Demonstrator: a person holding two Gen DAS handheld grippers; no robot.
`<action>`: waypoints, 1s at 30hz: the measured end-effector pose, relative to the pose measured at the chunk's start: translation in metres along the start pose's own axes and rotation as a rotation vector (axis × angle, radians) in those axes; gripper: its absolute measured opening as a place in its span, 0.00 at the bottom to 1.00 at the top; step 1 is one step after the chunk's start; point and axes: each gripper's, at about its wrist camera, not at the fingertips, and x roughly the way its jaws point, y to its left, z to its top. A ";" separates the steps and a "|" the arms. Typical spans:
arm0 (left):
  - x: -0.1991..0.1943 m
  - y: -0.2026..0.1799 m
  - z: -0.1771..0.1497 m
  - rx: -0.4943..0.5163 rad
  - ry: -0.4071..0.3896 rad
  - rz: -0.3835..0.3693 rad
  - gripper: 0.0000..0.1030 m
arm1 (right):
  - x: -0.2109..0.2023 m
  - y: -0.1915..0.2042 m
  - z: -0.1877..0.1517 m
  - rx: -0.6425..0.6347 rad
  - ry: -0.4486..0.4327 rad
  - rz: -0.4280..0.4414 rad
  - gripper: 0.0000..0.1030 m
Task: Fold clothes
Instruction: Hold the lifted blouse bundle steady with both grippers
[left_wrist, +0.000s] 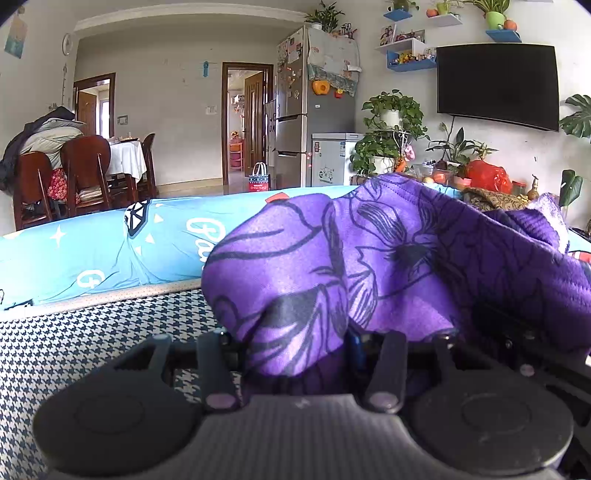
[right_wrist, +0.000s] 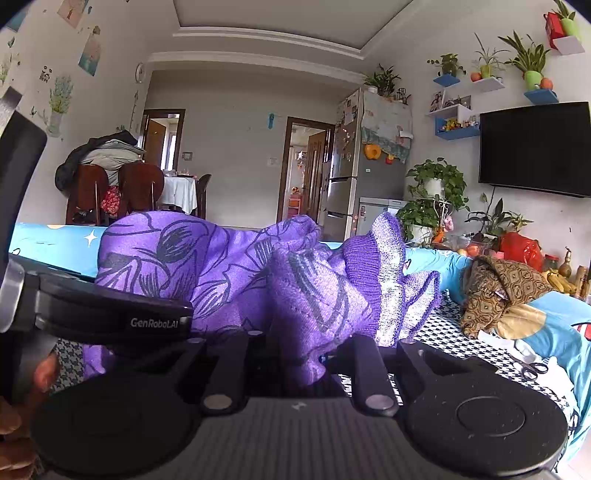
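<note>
Both the left gripper (left_wrist: 295, 343) and right gripper (right_wrist: 299, 343) apparently clamp the purple garment (left_wrist: 369, 258) bunched ahead; the hems should be kept level while folding.

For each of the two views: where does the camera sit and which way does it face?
Left wrist: on the left claw, looking along it over the purple garment it grips, toward fridge and TV.
Right wrist: on the right claw, gripping the same garment; the left claw and fingers show at left.
Shared: garment, blue cover, fridge, TV.
</note>
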 end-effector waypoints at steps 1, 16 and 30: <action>0.000 0.000 0.001 -0.001 0.001 0.001 0.43 | 0.000 0.000 0.000 -0.001 0.000 0.002 0.17; 0.000 -0.003 0.004 0.004 0.001 -0.002 0.43 | 0.001 -0.008 0.002 0.006 -0.003 0.002 0.17; 0.013 0.000 0.001 0.009 0.021 -0.001 0.43 | 0.006 -0.003 -0.001 0.017 0.013 0.001 0.17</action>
